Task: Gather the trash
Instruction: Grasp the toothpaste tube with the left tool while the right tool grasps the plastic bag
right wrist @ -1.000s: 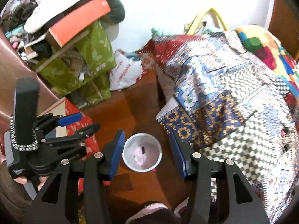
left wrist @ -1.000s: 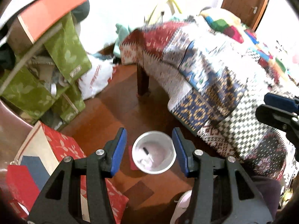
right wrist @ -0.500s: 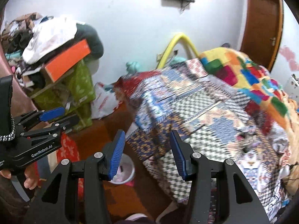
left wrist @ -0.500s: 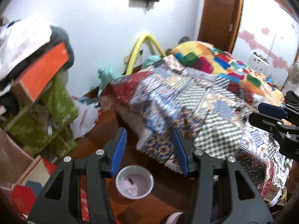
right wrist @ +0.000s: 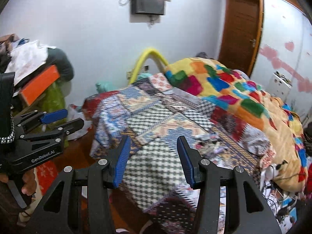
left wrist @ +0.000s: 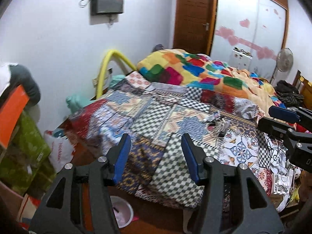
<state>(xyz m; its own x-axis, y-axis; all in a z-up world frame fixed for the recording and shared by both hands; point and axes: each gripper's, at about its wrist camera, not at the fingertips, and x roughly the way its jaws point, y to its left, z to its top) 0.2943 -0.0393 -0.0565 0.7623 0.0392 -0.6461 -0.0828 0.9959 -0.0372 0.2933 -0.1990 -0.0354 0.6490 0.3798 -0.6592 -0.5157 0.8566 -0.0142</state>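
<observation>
My left gripper [left wrist: 155, 138] hangs over the near corner of the patchwork bed [left wrist: 148, 117]; its jaws are opening and nothing is between them. My right gripper [right wrist: 153, 139] stands open and empty above the same corner. A small heap of wrappers and cords [left wrist: 216, 121] lies on the quilt beyond both, also visible as a blurred litter heap [right wrist: 207, 142]. The small white bin [left wrist: 122, 212] sits on the floor at the bed's foot, half hidden behind my left fingers. Each gripper appears in the other's view: the right gripper [left wrist: 282, 120], the left gripper [right wrist: 62, 120].
A bright block-patterned blanket [left wrist: 195, 74] is bunched at the bed's far side. Green bags and an orange box [left wrist: 11, 115] pile up on the left, with a white plastic bag [left wrist: 60, 154] on the floor. Papers and cables [left wrist: 276, 177] clutter the right.
Both views swung up from the floor to the bed. The bin slid from between the fingers to the bottom of the left view and out of the right view. Left jaws stand slightly wider.
</observation>
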